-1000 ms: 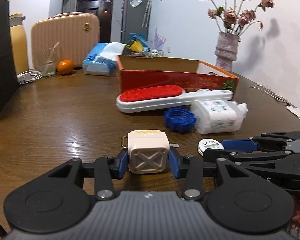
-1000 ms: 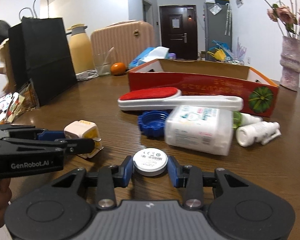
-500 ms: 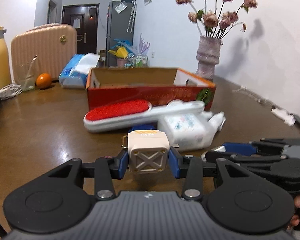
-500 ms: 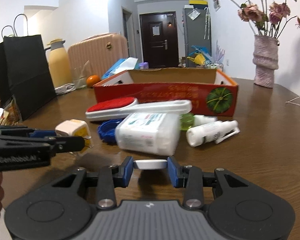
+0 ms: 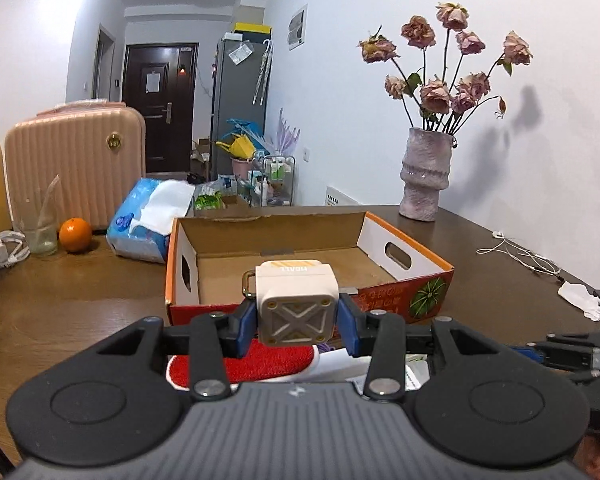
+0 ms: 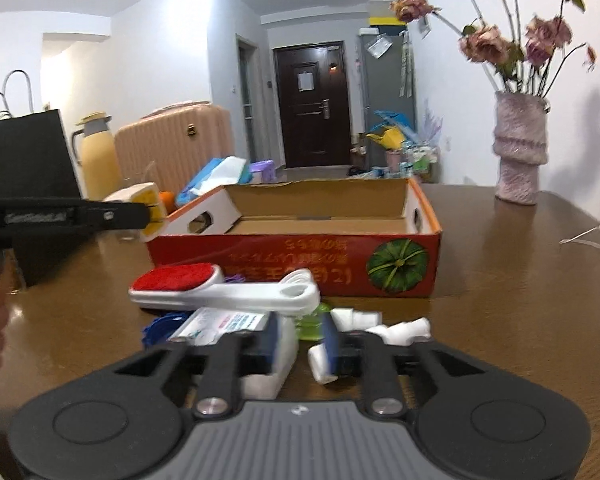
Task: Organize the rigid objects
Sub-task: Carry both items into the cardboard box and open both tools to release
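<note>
My left gripper [image 5: 298, 322] is shut on a cream cube-shaped charger [image 5: 297, 304] and holds it in the air just in front of the open red cardboard box [image 5: 404, 296]. It also shows at the left of the right wrist view [image 6: 148, 212]. My right gripper [image 6: 300, 338] is raised above the pile; its jaws stand apart and no white disc shows between them. Below lie a red lint brush [image 6: 220, 288], a white wipes pack [image 6: 228, 328], a blue lid [image 6: 158, 330] and white bottles [image 6: 380, 324].
The box interior [image 6: 320, 226] holds nothing visible. A vase of dried roses [image 5: 424, 176] stands at the back right. A tissue pack [image 5: 148, 220], orange [image 5: 75, 235], glass and pink suitcase [image 5: 72, 164] stand at the back left. White cables [image 5: 532, 260] lie right.
Both grippers have lifted off the table and moved toward the box. The left still holds the charger. The white disc seen between the right jaws earlier no longer shows there.
</note>
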### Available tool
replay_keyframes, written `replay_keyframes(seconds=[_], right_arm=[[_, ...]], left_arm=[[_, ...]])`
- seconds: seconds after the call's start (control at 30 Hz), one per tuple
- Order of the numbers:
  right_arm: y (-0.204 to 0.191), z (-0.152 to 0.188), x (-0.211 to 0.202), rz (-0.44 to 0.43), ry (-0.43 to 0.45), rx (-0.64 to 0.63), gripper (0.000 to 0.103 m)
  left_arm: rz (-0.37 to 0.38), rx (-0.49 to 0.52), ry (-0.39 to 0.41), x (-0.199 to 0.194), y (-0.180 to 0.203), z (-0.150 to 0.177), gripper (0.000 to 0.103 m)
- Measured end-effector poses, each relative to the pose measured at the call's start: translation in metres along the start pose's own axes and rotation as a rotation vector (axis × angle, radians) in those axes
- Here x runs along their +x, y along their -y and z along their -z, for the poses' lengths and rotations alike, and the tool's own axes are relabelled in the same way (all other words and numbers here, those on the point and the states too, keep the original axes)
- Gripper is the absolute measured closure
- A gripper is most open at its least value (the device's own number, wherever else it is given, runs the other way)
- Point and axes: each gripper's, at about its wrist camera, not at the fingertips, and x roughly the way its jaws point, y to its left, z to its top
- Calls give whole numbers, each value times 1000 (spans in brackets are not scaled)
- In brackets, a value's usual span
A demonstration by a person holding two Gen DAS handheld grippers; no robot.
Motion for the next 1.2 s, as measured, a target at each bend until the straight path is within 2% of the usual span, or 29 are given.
replay_keyframes(seconds=[0.03,0.27,0.37,0.4,0.43,0.57,0.73,0.87,1.0,1.2], right_arm=[[0,3,1,1,-10,-6,51],[-13,37,-4,-25,-113,-36,48],[-17,45,2,-10,-141,-33,51],[-18,46,3,-7,-136,-38,60],[-20,47,3,-2,-136,-47,64],[-24,49,-4,-7,-136,-49,64],[-20,50,-29,5,-85,-21,64],[-16,37,-43,19,-30,-33,64],[-6,11,-44,11,18,-41,64],[24,-47,-1,-35,35,-20,64]], left_arm=[[-7,-5,-10,3,-1,3,61],[-20,-42,-56,-1,-8,25,61],[-21,-53,-69,-8,-6,34,61],[-21,-55,-73,-11,-6,37,61],[-22,-57,-75,-14,-6,39,61],[-36,-64,-74,-30,-5,44,61],[-46,-67,-52,-49,0,43,61],[-38,-48,-22,-53,3,34,61],[-18,-24,3,-39,0,15,61],[4,23,-19,27,-16,-31,61]])
